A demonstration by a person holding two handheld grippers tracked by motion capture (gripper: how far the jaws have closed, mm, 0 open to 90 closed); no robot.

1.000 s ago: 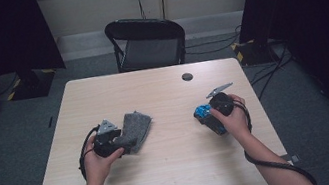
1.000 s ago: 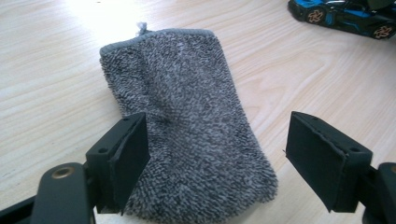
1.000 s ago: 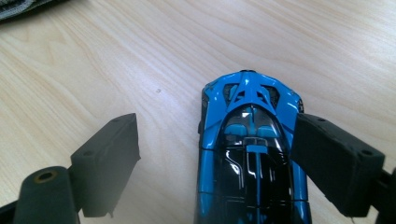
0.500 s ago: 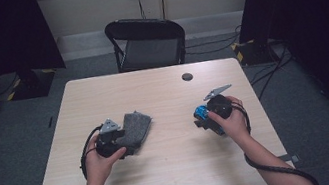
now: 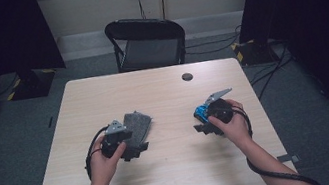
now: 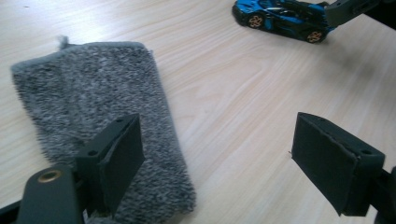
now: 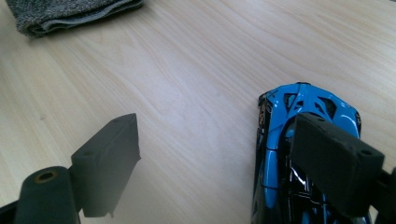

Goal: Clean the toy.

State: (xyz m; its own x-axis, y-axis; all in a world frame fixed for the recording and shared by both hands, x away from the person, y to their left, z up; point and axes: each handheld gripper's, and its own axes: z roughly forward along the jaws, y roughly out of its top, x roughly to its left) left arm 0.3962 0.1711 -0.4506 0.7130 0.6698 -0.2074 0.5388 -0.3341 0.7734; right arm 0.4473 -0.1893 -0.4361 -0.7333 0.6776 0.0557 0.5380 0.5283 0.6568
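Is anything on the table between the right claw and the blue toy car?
Nothing visible. The right claw is open just above the blue toy car, one jaw over its roof, the other over bare wood. The grey cloth lies well away, by the left claw.

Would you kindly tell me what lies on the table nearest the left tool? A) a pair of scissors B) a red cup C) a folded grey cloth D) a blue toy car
C: the grey cloth lies right under the left tool, whose jaws stand open.
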